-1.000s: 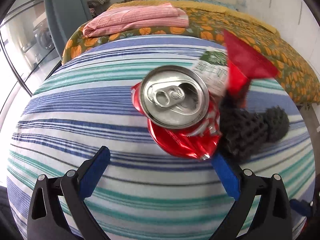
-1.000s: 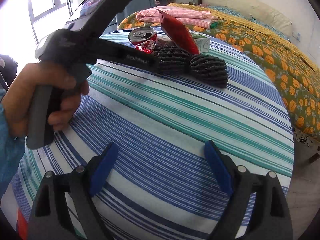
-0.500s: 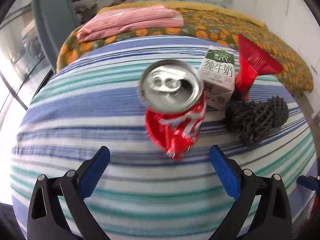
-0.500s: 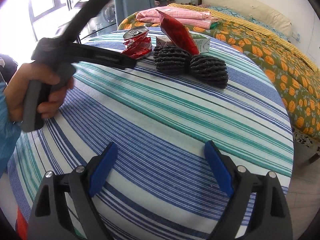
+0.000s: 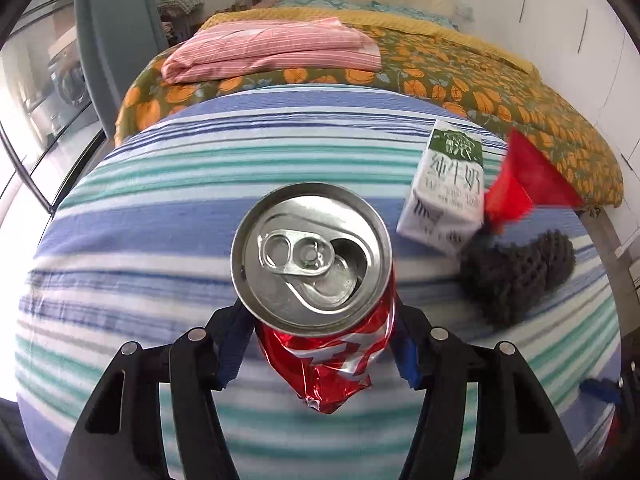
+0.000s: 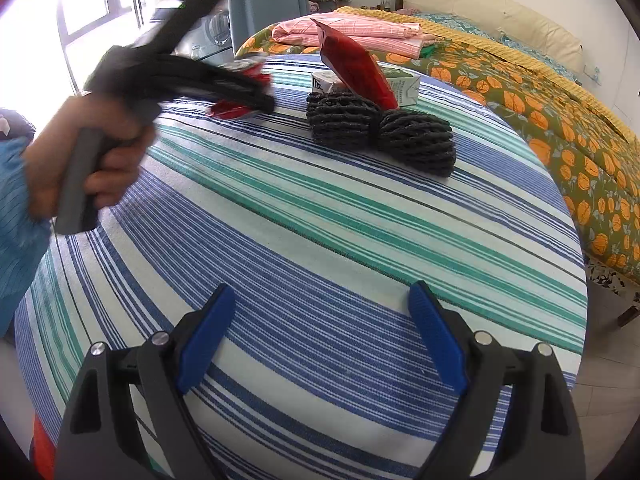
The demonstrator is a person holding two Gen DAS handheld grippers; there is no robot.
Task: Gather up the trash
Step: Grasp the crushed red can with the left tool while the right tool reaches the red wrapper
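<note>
On the round striped-cloth table (image 6: 360,240), the left gripper (image 5: 320,344) is closing its blue pads on the crushed red aluminium can (image 5: 316,280) between them, while the right gripper (image 6: 320,336), at six o'clock, stands wide apart and empty.

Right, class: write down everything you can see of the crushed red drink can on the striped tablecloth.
The can is aluminium, red with white lettering on its body and a bare silver top. Its pull tab is still attached and the mouth is open. The lower body is badly crumpled to a point; the top rim stays round. It stands tilted, top towards the camera, on the striped tablecloth. The left gripper is closing on it, a blue pad at each side of the body. Nothing else touches it.
</note>
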